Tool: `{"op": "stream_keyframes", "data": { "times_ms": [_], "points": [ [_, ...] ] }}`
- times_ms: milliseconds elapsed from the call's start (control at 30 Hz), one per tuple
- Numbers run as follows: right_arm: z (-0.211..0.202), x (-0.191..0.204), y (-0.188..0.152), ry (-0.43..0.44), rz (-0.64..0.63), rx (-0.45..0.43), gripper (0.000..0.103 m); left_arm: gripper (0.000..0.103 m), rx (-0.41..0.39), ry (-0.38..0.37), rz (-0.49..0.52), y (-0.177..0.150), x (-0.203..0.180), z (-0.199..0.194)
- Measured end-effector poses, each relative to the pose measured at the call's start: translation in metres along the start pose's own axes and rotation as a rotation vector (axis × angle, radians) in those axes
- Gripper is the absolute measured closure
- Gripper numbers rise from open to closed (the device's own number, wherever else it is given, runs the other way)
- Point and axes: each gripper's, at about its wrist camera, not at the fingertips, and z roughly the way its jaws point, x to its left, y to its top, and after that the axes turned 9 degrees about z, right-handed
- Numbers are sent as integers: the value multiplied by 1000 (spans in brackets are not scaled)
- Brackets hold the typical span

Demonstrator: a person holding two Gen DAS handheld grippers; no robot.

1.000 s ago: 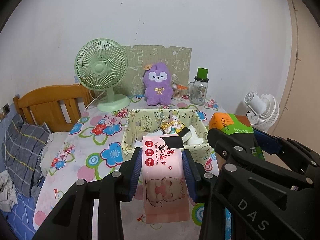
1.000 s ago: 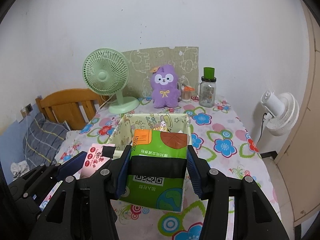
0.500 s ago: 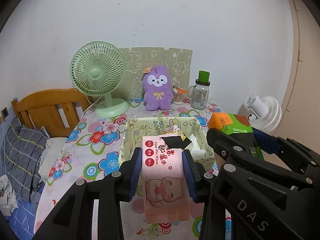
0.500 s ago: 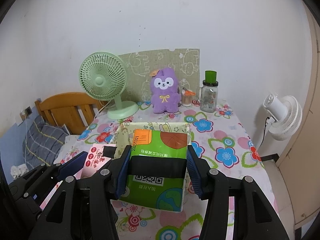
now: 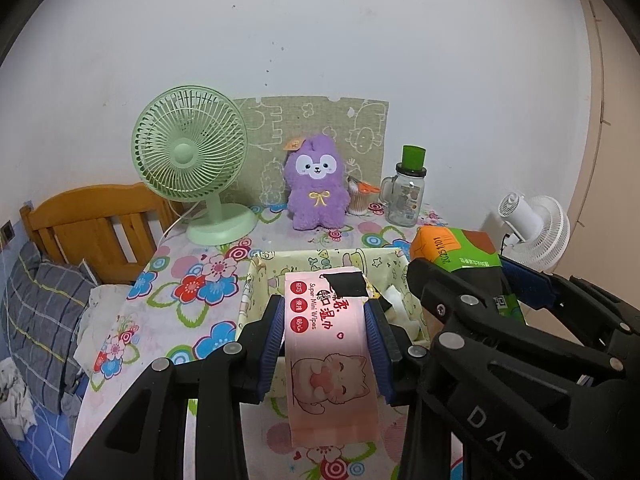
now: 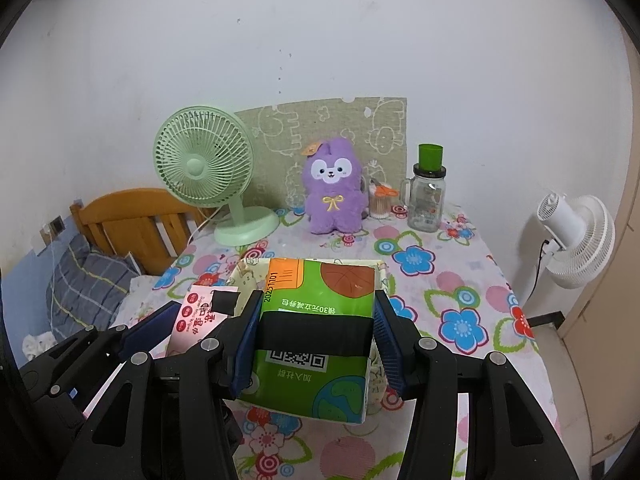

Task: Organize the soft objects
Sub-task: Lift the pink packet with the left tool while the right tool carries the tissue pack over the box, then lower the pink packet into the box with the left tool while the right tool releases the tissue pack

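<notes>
- The pink wipes pack (image 5: 330,344) is pinched by the left tool (image 5: 325,322), above the box (image 5: 256,280).
- The green tissue pack (image 6: 316,332) is squeezed by the right tool (image 6: 316,334).
- Both are judged soft and light; the middles are best gripped.

Soft, even indoor light, faint shadows, sharp focus throughout, strong fisheye bending and black vignette at corners.

The pink wet-wipes pack (image 5: 332,344) and green tissue pack (image 6: 316,336) look like glossy plastic film. The purple plush toy (image 5: 316,188) is fuzzy, the flowered cloth on the worktop (image 6: 452,296) matt, the clear jar (image 6: 427,204) shiny glass.
</notes>
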Motion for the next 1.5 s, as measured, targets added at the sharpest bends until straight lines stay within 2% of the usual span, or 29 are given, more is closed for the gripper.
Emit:
{"op": "stream_keyframes", "data": {
  "times_ms": [533,1500],
  "points": [
    [42,-3,16,-7,14,22,48,62,29,-1,12,14,7,44],
    [107,-14,15,-24,26,117,48,63,141,-43,10,9,16,111]
  ]
}}
